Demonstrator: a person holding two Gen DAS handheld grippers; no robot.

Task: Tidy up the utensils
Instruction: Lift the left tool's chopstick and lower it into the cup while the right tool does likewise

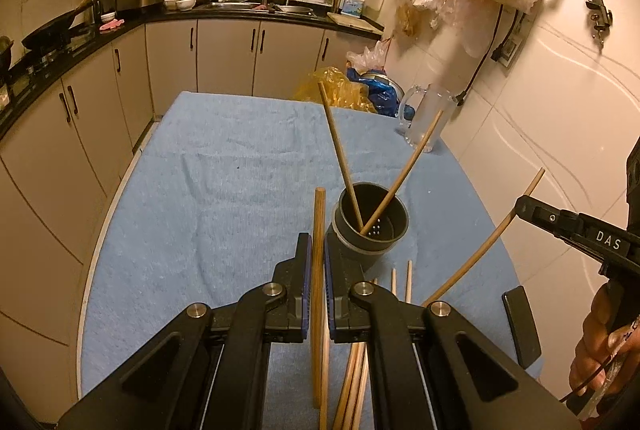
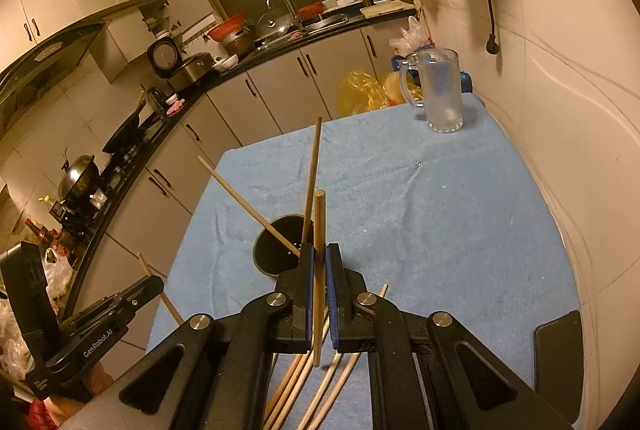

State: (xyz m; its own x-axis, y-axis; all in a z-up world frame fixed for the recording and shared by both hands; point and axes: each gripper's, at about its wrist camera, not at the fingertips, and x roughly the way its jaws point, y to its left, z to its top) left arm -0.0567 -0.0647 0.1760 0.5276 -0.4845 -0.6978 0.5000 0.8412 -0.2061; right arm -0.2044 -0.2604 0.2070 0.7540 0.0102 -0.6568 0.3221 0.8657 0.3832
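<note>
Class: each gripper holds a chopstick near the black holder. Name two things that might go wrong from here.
1. The holder already has two chopsticks leaning crosswise; a new stick could knock them or tip the holder.
2. The left gripper and right gripper each pinch one chopstick upright between narrow pads; it may pivot or slip. Loose sticks on the towel lie right below.

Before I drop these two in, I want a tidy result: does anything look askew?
The two chopsticks already in the dark holder splay apart, crossing at its bottom rather than standing together. More chopsticks lie loose on the blue towel. Each gripper holds one chopstick.
</note>
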